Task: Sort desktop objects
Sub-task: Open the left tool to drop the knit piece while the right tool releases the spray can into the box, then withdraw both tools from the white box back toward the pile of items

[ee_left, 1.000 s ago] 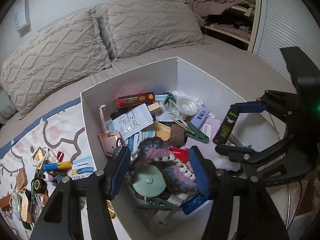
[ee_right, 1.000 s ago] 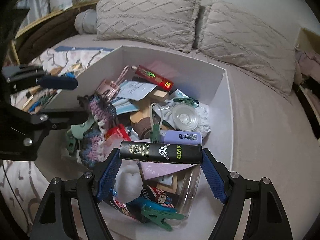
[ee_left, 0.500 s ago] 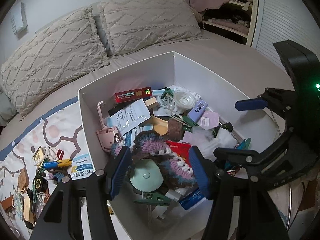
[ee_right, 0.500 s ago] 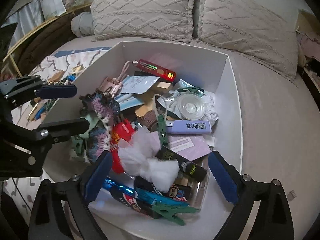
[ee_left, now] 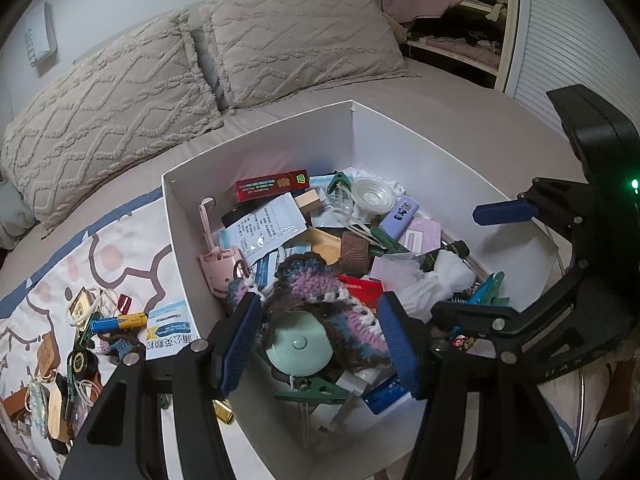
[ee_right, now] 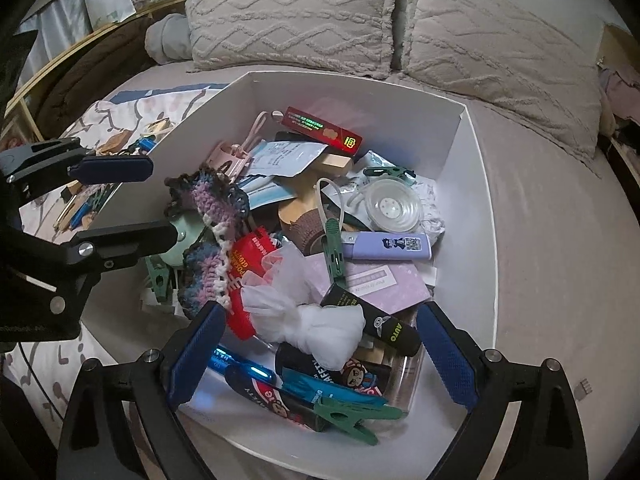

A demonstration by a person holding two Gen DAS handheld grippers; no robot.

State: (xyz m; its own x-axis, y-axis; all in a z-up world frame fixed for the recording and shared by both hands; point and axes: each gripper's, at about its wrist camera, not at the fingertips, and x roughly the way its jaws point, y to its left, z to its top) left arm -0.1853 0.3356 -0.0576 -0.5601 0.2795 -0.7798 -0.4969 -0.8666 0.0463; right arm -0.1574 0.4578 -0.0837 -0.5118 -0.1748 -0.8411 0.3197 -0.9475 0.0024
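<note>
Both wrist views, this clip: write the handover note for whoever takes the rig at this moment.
Left tongs: open, empty, over the crochet piece in the white box.
Right tongs: open, empty, above the black lighter, which lies in the box beside a white tissue wad.
Done: the box holds many items, purple lighter and red packet among them.
Left: small items on the patterned cloth beside the box.

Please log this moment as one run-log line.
left hand-held gripper: open | right hand-held gripper: open | black lighter: in white box
</note>
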